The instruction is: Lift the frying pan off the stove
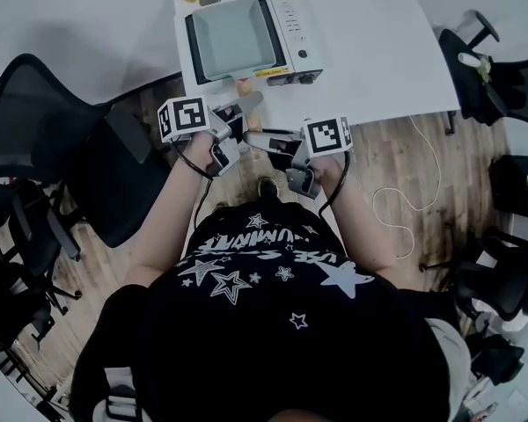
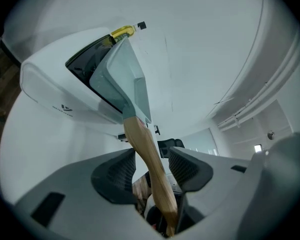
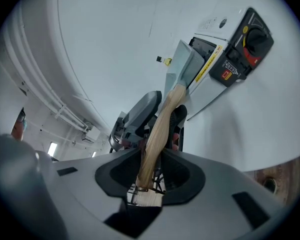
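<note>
The square grey frying pan point(image 1: 233, 35) sat on the white portable stove point(image 1: 297, 33) by the left edge of the white tabletop point(image 1: 378, 60), its wooden handle point(image 1: 246, 89) reaching toward the near edge. Your right gripper point(image 3: 150, 171) was clamped on the handle's tip. Your left gripper point(image 2: 151, 165) stood wide apart, the handle running between its pads ungripped. You were at the grasp, with the lift not begun. Next, it seemed, you needed to close the left jaws, then raise both hands together and keep the pan level.
</note>
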